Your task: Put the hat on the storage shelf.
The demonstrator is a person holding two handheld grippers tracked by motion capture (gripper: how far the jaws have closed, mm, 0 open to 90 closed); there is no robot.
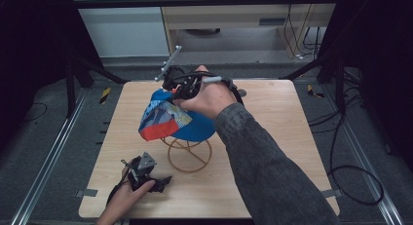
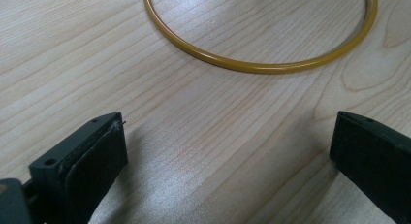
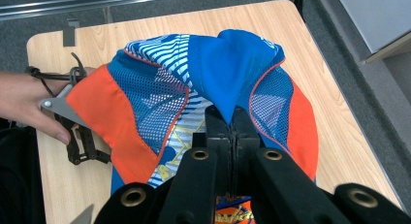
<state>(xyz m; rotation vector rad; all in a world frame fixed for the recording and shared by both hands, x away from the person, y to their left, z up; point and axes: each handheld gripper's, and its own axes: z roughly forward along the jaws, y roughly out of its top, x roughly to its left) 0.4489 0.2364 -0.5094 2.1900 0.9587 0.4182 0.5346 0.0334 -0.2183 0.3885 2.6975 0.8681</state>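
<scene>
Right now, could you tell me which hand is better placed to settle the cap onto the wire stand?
The right: its hand-held gripper is shut on the cap above the wire stand, while the left hand-held gripper rests open on the table.

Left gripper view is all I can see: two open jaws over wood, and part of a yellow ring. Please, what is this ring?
Observer: It is the base of a wire stand. A blue and orange cap sits over the top of the stand.
Operator: Is the other gripper near the cap?
Observer: Yes. The right gripper is shut on a fold of the cap's blue fabric.
Operator: From which side does it grip?
Observer: From the far side of the table; the right hand reaches over the cap.
Operator: And where is my gripper on the table?
Observer: The left gripper rests near the front edge, just left of the stand's ring.
</scene>
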